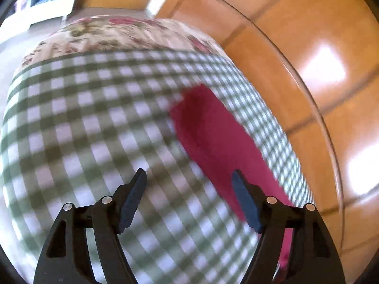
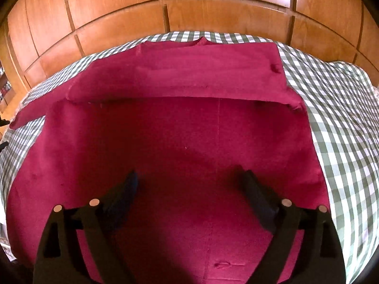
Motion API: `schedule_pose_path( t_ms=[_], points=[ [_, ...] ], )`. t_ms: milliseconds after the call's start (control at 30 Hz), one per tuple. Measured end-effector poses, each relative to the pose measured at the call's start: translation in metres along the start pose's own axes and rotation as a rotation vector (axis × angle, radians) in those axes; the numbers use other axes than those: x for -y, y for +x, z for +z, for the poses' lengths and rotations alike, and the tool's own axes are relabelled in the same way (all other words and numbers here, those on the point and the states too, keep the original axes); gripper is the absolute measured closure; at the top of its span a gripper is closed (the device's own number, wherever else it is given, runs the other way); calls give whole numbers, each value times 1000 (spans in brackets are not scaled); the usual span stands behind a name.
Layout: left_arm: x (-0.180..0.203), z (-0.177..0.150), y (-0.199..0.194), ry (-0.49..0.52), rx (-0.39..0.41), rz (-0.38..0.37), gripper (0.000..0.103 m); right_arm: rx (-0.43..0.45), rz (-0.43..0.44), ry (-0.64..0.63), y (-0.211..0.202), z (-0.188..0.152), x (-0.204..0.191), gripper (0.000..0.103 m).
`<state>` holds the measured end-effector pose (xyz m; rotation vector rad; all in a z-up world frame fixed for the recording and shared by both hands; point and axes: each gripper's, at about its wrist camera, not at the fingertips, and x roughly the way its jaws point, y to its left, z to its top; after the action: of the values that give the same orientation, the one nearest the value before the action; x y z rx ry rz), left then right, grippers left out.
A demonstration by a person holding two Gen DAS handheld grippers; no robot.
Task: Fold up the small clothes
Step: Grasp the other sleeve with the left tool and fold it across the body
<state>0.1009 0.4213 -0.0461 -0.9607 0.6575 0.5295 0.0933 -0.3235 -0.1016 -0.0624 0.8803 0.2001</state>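
Both wrist views look down close, sharing the crimson garment (image 2: pixel 180 142) on checked cloth (image 1: pixel 94 118).

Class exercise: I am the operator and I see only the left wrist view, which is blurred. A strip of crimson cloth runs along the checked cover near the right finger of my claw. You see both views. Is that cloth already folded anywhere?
Observer: Yes. In the right wrist view the crimson garment has its far part folded back toward the camera, forming a flap on top of the rest.

Operator: Is the right claw holding it?

Observer: No. The right claw is open above the cloth, with nothing between its fingers.

Operator: What lies beyond the garment?

Observer: A narrow band of the green checked cover, then wooden panels.
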Motion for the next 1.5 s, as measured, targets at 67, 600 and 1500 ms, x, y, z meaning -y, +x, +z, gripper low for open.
schedule_pose_path(
  t_ms=[67, 600, 1500],
  points=[
    [-6, 13, 8, -40, -15, 3, 43, 0, 0, 2, 1, 1, 0, 12],
    [84, 11, -16, 236, -21, -261, 97, 13, -25, 3, 2, -2, -2, 10],
    [170, -226, -47, 804, -186, -311, 52, -83, 457, 179, 16, 72, -55, 45]
  ],
)
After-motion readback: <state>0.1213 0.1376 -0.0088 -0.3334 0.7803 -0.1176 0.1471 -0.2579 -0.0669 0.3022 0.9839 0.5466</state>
